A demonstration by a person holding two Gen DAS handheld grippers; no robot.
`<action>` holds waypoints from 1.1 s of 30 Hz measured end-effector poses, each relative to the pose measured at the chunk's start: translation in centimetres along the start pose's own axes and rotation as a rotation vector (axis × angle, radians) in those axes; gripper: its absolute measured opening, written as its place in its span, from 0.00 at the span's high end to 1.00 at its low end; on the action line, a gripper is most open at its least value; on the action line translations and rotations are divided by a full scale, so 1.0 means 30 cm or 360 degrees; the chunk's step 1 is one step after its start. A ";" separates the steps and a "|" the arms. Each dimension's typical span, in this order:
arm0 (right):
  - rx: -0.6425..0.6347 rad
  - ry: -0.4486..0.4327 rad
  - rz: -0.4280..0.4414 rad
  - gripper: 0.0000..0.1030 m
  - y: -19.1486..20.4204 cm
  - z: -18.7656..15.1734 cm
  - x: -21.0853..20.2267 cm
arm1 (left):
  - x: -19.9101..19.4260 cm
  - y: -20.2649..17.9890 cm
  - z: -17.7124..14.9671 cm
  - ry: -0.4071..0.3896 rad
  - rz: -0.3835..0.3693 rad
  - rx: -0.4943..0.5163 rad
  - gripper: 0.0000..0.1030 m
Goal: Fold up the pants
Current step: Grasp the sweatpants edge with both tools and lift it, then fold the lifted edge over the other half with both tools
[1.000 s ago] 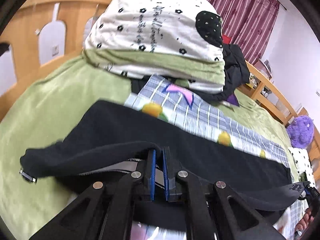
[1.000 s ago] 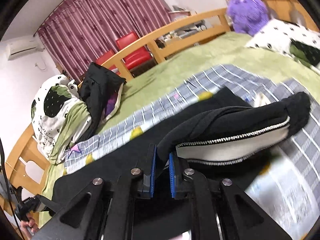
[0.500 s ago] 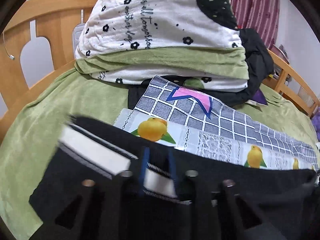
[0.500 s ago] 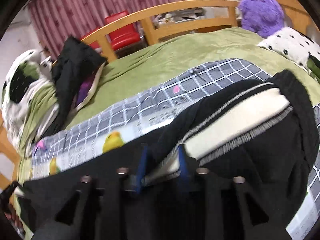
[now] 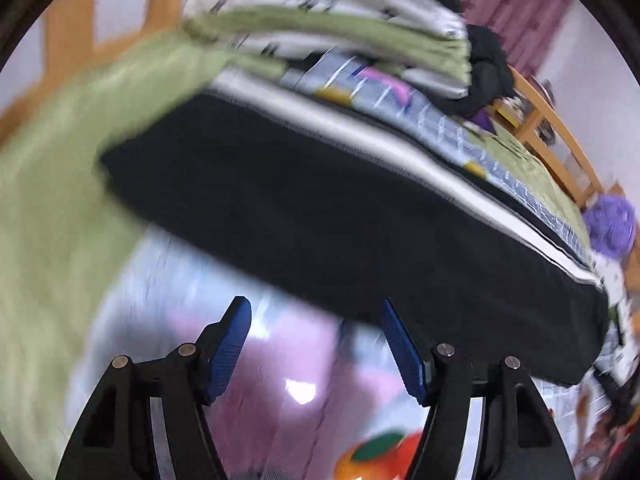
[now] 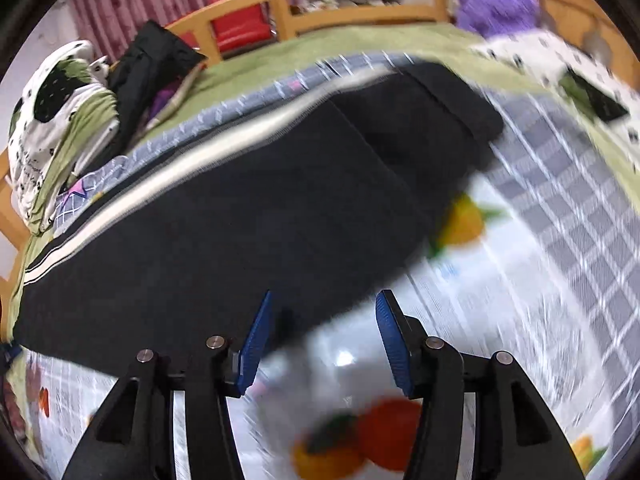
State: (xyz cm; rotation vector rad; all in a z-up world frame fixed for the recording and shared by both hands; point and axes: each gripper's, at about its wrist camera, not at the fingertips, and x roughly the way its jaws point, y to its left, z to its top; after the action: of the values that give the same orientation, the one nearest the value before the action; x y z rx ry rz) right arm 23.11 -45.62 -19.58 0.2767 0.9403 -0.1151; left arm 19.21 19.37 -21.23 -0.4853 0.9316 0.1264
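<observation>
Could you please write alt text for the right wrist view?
Black pants with a white side stripe lie folded lengthwise on a checked fruit-print sheet, released from the right gripper, whose blue-padded jaws are opening. The image is motion-blurred.

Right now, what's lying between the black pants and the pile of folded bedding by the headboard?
In the left wrist view, only the checked fruit-print sheet lies between the pants and the bedding pile.
</observation>
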 end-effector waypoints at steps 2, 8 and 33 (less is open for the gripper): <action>0.0055 0.0053 0.0025 0.49 -0.043 -0.026 0.033 | 0.000 0.041 -0.027 -0.0029 -0.0086 -0.0094 0.38; 0.0207 0.0036 0.0188 0.46 -0.058 0.039 0.096 | 0.059 0.062 0.052 -0.0040 -0.0226 -0.0275 0.39; 0.0209 -0.0086 0.0137 0.94 -0.242 -0.159 -0.383 | -0.351 0.014 -0.223 0.0041 -0.0117 -0.0031 0.90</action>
State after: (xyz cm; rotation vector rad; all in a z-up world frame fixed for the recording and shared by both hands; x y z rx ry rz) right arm 11.06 -51.49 -14.28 0.4331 0.8673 -0.1047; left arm 7.83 17.79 -16.32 -0.5393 0.9373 0.0626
